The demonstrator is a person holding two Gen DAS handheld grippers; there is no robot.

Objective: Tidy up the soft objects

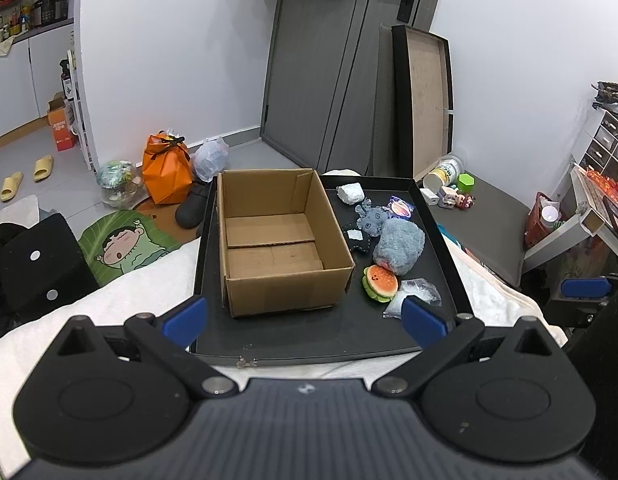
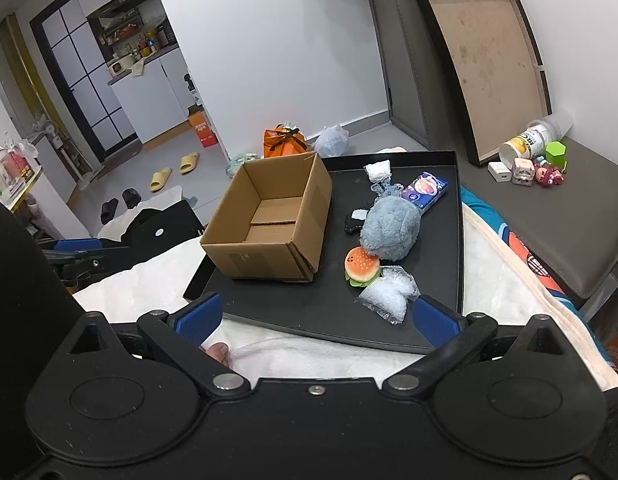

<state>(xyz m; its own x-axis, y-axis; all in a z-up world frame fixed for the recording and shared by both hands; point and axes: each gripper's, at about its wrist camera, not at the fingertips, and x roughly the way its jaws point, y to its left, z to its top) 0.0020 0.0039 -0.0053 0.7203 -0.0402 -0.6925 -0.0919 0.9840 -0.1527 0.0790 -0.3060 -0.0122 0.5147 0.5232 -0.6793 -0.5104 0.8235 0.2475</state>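
Both grippers [image 1: 305, 322] [image 2: 315, 318] level before tray [image 1: 329, 340], jaws wide.

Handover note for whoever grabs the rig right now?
Left gripper: open, empty, held back from the tray's near edge.
Right gripper: open, empty, near the clear plastic bag.
Cardboard box: on the left of the black tray, empty.
To its right on the tray: burger toy, grey-blue plush, small black plush, small grey plush, white wad, purple packet.
Done: nothing boxed.
Left: move the soft items into the box.
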